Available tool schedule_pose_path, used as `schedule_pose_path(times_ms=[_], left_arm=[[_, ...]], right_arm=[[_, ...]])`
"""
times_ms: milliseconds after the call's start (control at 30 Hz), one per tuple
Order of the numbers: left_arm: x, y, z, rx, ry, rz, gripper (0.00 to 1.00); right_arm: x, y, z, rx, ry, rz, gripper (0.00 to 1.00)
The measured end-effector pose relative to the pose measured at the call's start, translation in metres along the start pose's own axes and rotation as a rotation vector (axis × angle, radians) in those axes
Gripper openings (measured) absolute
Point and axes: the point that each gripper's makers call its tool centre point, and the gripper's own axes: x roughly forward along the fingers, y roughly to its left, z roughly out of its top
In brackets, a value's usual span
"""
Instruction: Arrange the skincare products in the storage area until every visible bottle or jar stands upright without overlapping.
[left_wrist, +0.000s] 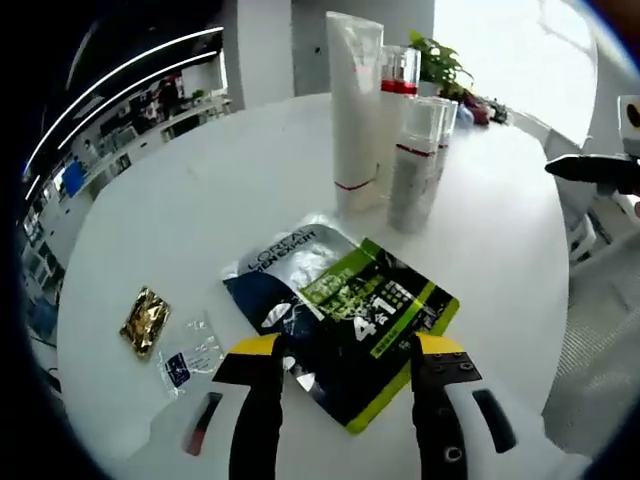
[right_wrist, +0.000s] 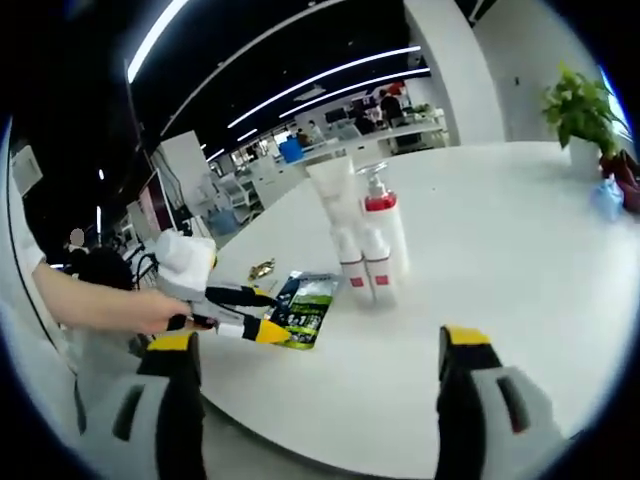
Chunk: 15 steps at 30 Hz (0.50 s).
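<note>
Green-black sachet (left_wrist: 345, 325) lies flat between the released left tongs (left_wrist: 345, 365), bottles (left_wrist: 400, 150) beyond

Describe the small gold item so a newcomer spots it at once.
On the round white table, look away from the upright bottles, past the dark-and-green L'Oreal pouch. The gold foil sachet lies flat beside a clear packet; it alone is shiny gold.

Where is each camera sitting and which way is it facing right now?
Left gripper view: rides the left gripper, low over the white table, facing a green sachet and upright bottles; its open jaws show.
Right gripper view: rides the right gripper, off the table's edge; open jaws, left gripper, a hand.
Shared: bottles, sachet, table.
</note>
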Motion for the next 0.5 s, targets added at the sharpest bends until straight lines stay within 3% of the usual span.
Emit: schedule_pose_path(times_ms=[500], left_arm=[[0.01,0.003,0.008,0.014,-0.016,-0.007,0.48]], right_arm=[[0.001,-0.001,-0.001,0.004,0.004,-0.005,1.0]])
